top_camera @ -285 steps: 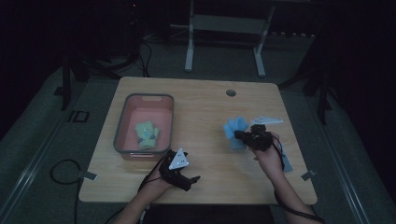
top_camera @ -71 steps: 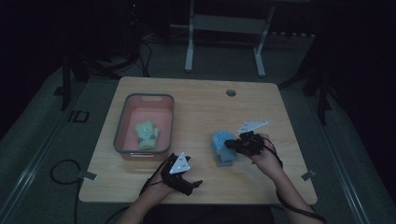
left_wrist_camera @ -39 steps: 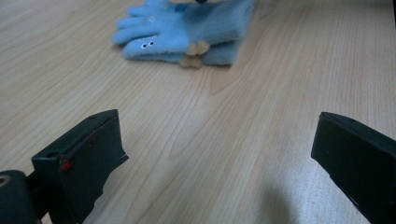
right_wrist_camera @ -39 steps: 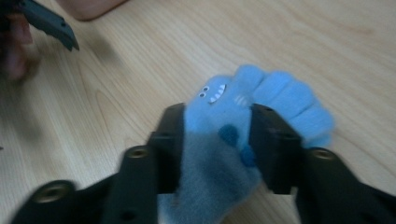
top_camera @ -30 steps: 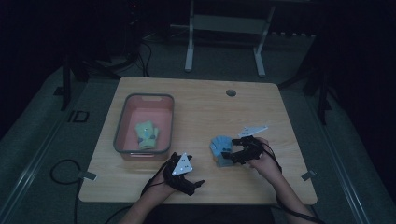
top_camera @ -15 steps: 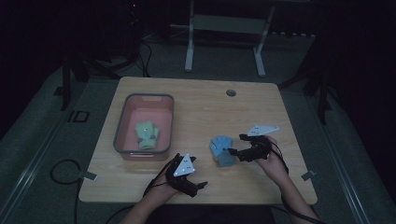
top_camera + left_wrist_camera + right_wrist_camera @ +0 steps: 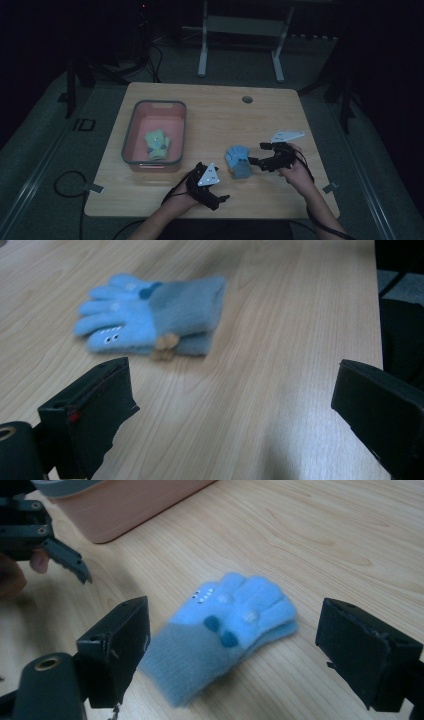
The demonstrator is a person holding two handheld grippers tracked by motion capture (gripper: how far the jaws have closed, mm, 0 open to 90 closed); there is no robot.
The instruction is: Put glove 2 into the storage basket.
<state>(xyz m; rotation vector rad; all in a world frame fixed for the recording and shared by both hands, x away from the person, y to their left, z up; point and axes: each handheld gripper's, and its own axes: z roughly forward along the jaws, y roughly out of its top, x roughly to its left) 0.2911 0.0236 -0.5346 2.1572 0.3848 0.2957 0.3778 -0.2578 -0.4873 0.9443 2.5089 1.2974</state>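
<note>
On the light wooden table [image 7: 210,105] lies a folded pair of light blue woollen gloves with grey-blue cuffs [image 7: 238,161], flat on the wood between the 2 grippers, near the front edge and right of the middle. In the right gripper view the gloves [image 7: 227,632] lie between the 2 black jaws, which stand wide apart and do not touch the wool, so the right gripper [image 7: 256,162] is released and holds nothing. In the high view its tips are just beside the cuff end of the gloves. The left gripper [image 7: 220,199] is held low near the front edge of the table, with a grey three-cornered plate on top; in the left gripper view its jaws are also spread wide, with bare wood between them, and the gloves [image 7: 150,320] lie a little ahead, apart from them. So this gripper is released too. To the left on the table stands a pink rectangular plastic tub with a grey rim [image 7: 131,131], and inside it lies a pale green soft cloth item [image 7: 157,144], well apart from the gloves.
</note>
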